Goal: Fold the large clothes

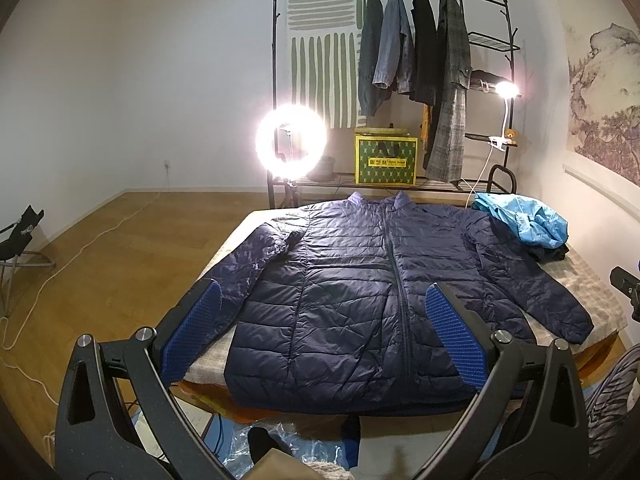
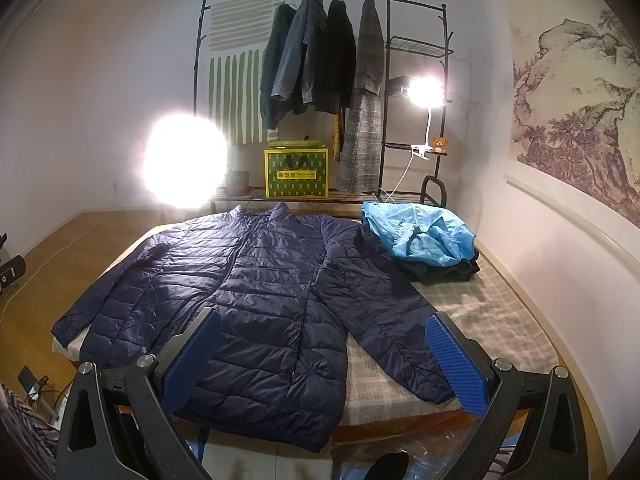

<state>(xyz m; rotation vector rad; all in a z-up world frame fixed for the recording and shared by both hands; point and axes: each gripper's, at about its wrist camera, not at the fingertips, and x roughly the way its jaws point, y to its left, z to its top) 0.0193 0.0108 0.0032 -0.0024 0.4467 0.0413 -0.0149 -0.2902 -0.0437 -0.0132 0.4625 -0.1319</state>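
A navy quilted puffer jacket (image 1: 352,280) (image 2: 248,300) lies flat and zipped on the low table, collar at the far side, both sleeves spread out. My left gripper (image 1: 324,296) hovers open above the jacket's near hem, with nothing between its blue pads (image 1: 192,328). Further right, my right gripper (image 2: 326,322) is also open and empty above the jacket's right side, its right pad (image 2: 456,364) over the right sleeve cuff (image 2: 428,376). The tip of the right gripper (image 1: 624,284) shows at the edge of the left wrist view.
A crumpled light-blue garment (image 1: 524,220) (image 2: 420,236) sits on dark clothes at the table's far right corner. The table carries a checked cloth (image 2: 480,312). Behind stand a clothes rack (image 1: 400,40) with hanging coats, a yellow-green box (image 2: 296,174), a ring light (image 1: 292,142) and a clip lamp (image 2: 426,90).
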